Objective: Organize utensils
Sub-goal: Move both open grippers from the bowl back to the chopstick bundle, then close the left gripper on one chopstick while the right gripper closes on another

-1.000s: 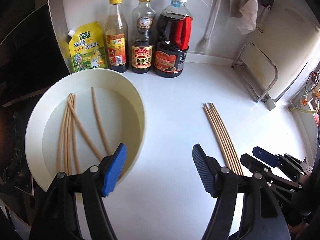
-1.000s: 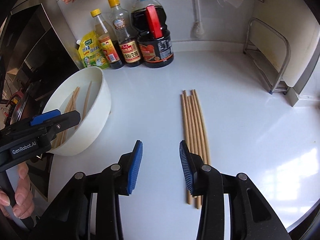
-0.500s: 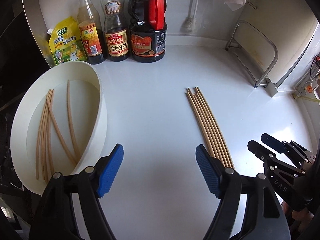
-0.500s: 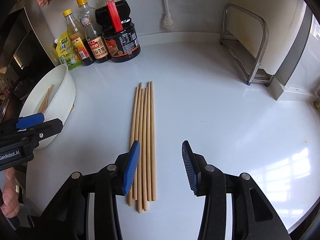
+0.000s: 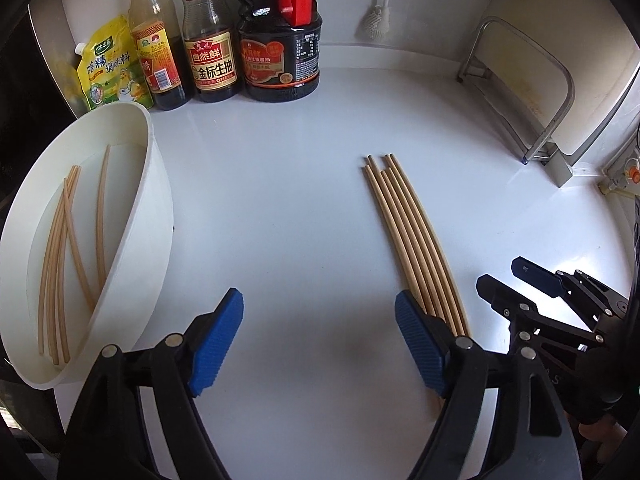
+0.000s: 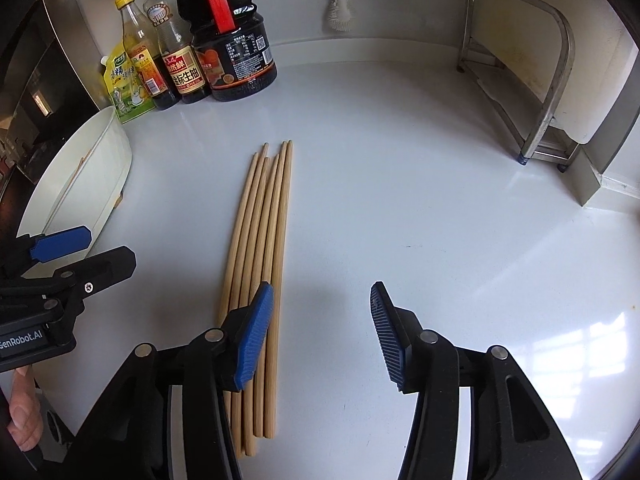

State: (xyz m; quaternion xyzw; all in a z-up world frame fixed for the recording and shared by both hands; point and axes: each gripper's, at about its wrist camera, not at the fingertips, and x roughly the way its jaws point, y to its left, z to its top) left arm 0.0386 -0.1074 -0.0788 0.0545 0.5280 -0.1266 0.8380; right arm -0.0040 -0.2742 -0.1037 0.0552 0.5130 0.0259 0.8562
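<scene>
Several wooden chopsticks [image 5: 412,236] lie side by side in a row on the white counter; they also show in the right wrist view [image 6: 264,248]. Several more chopsticks [image 5: 68,252] lie loose in a white bowl [image 5: 132,248] at the left, which also shows in the right wrist view [image 6: 100,168]. My left gripper [image 5: 320,340] is open and empty above the counter between bowl and row. My right gripper [image 6: 320,332] is open and empty, just right of the row's near ends. Each gripper shows in the other's view.
Three sauce bottles [image 5: 208,32] and a yellow pouch [image 5: 108,68] stand at the back left. A metal rack [image 5: 520,92] with a white board stands at the back right. A brush [image 5: 378,20] hangs on the back wall.
Both grippers have shifted right. The bowl has slid toward the left edge of both views. The chopstick row now sits left of the right gripper's jaws.
</scene>
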